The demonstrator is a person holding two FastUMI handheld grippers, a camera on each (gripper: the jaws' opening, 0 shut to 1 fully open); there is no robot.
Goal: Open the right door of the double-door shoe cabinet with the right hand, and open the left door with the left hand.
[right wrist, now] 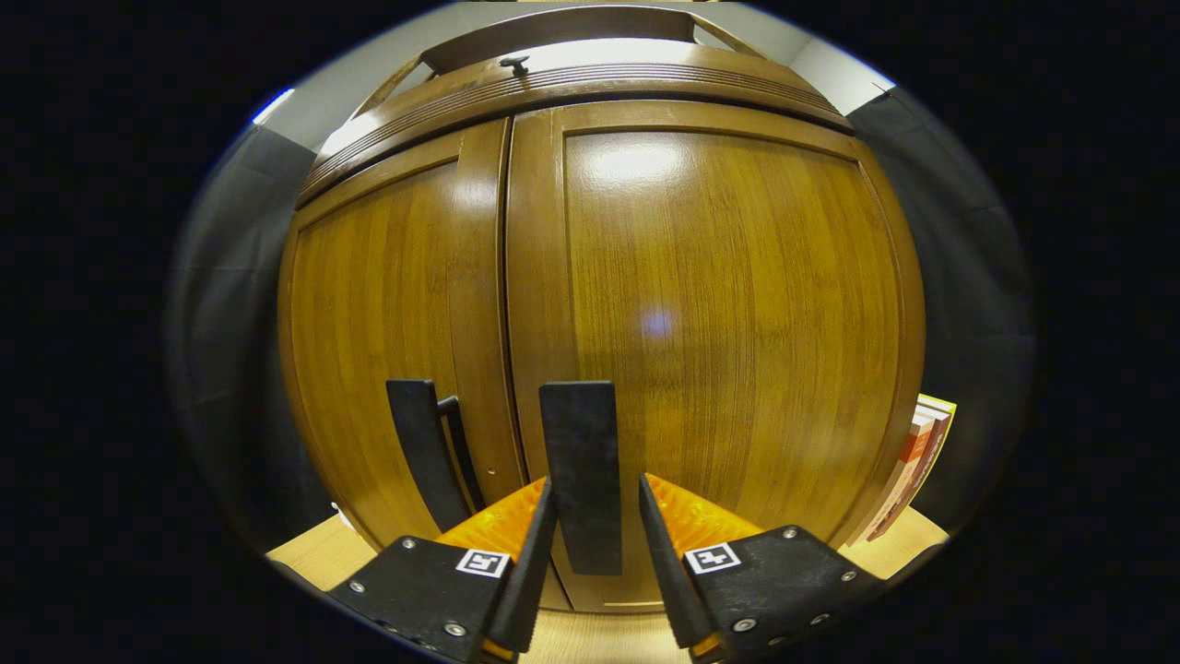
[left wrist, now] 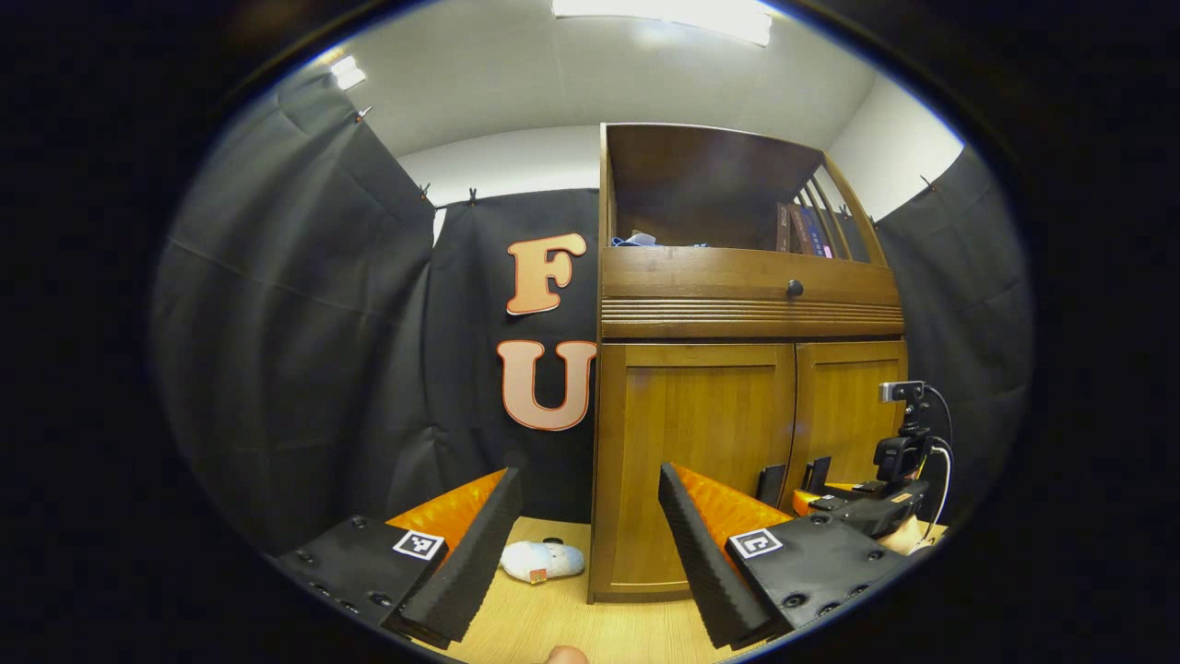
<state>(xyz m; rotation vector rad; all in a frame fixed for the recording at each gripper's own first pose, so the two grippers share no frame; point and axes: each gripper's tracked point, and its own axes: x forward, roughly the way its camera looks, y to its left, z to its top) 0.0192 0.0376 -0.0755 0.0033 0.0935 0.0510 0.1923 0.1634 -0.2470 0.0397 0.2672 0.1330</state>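
The wooden shoe cabinet [left wrist: 701,304] stands with both doors closed. In the right gripper view the right door [right wrist: 728,323] and left door [right wrist: 387,314] are very close. The right door's dark vertical handle [right wrist: 581,443] sits between the fingers of my right gripper [right wrist: 596,484], which is open around it; one finger looks to touch it and a gap shows at the other. The left door's handle [right wrist: 424,452] is just to its left. My left gripper [left wrist: 587,472] is open, holds nothing, and hangs back from the cabinet's left corner. From there the right gripper [left wrist: 820,493] shows at the handles [left wrist: 770,481].
A white soft object [left wrist: 542,560] lies on the wooden floor [left wrist: 562,618] beside the cabinet's left foot. Books [left wrist: 804,231] stand on the open upper shelf above a drawer with a knob [left wrist: 795,288]. More books [right wrist: 913,470] lean at the cabinet's right side.
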